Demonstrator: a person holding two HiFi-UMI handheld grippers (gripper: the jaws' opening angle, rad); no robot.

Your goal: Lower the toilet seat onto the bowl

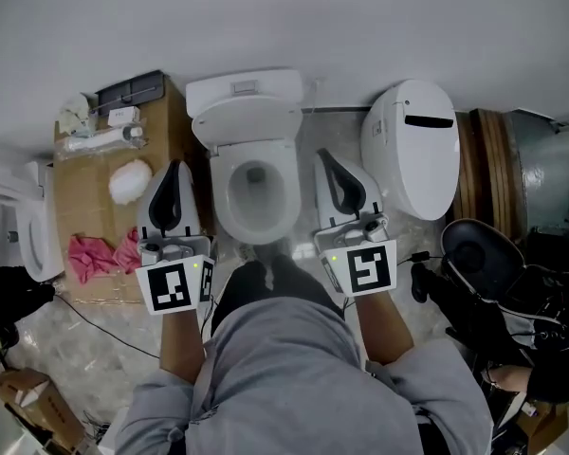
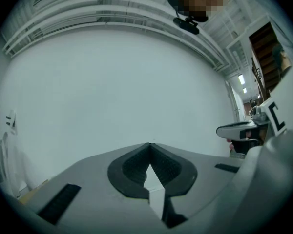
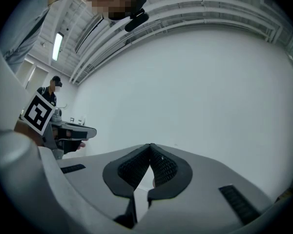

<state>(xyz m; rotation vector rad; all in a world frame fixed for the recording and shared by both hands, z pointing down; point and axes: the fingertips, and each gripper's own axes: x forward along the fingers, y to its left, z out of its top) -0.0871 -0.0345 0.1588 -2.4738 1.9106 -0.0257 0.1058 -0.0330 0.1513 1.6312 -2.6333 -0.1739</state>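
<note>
In the head view the white toilet stands straight ahead, its bowl open to view. A white part stands raised against the tank; whether it is lid, seat or both I cannot tell. My left gripper hangs left of the bowl and my right gripper right of it, both apart from the toilet. Each is shut with nothing between its pads. The left gripper view shows its closed tips before a bare white wall, and the right gripper view shows the same; neither shows the toilet.
A second white toilet with its lid down stands at the right. A cardboard box on the left carries a pink cloth and white items. Dark gear lies at the right. A cable runs over the floor.
</note>
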